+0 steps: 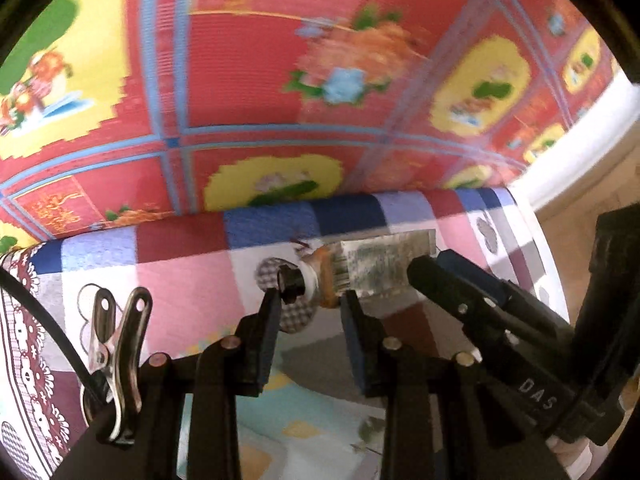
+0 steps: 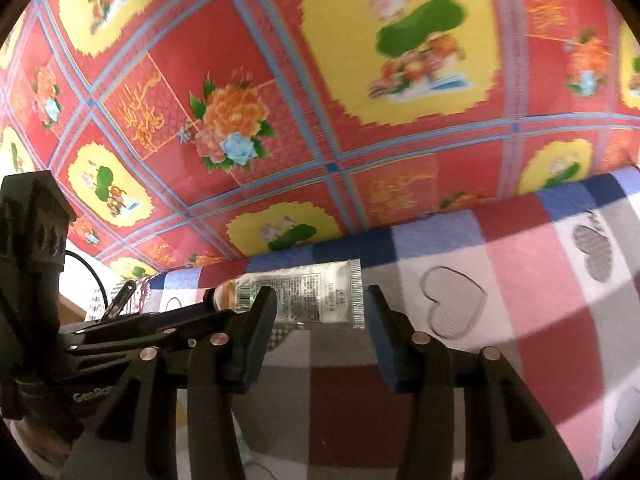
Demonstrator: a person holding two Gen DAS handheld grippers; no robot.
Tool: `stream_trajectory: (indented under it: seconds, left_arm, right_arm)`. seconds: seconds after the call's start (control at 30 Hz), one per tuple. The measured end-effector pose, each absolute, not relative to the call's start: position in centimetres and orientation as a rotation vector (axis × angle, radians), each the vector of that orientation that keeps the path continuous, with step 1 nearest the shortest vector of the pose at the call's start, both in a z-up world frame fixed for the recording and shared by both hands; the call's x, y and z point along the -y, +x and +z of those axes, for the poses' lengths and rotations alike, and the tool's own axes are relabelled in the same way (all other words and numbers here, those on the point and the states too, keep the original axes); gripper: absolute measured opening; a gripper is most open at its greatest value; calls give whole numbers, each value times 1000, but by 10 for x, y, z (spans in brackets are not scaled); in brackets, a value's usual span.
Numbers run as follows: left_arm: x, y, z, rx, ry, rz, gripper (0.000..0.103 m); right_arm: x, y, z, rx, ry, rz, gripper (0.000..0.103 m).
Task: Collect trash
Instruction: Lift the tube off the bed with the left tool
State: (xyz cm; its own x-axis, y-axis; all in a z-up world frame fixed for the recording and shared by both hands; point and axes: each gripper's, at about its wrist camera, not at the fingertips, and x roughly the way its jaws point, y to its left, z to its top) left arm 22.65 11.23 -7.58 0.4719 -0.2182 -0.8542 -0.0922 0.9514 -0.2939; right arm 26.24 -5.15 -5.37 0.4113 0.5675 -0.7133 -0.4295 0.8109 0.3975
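Left wrist: my left gripper (image 1: pixel 308 300) stands open around the capped neck of the tube (image 1: pixel 384 266) lying on the checked blanket (image 1: pixel 180 276) near its far edge.

Right wrist: my right gripper (image 2: pixel 320 308) is open at the crimped tail; the tube (image 2: pixel 304 296) looks light and squashy, so I'd pinch the stiffer shoulder.

The tube (image 2: pixel 304 300) is showing a silver-white body with dark printed text, an orange band and a black cap. The checked sheet (image 2: pixel 520 272) is displaying pink, red, blue, grey and white squares with grey hearts. The red mat (image 2: pixel 280 100) is carrying blue grid lines, yellow medallions and orange flowers. Both tongs (image 1: pixel 310 304) (image 2: pixel 320 304) are showing black arms and blue pads.
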Motion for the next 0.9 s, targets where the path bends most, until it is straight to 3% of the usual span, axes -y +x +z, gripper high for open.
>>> stream_trajectory:
  seconds: [0.9]
  left_arm:
    - [38,184,-47,-1073,-112,-389,31]
  right_arm:
    - [210,175,-31,-897,261,336,47]
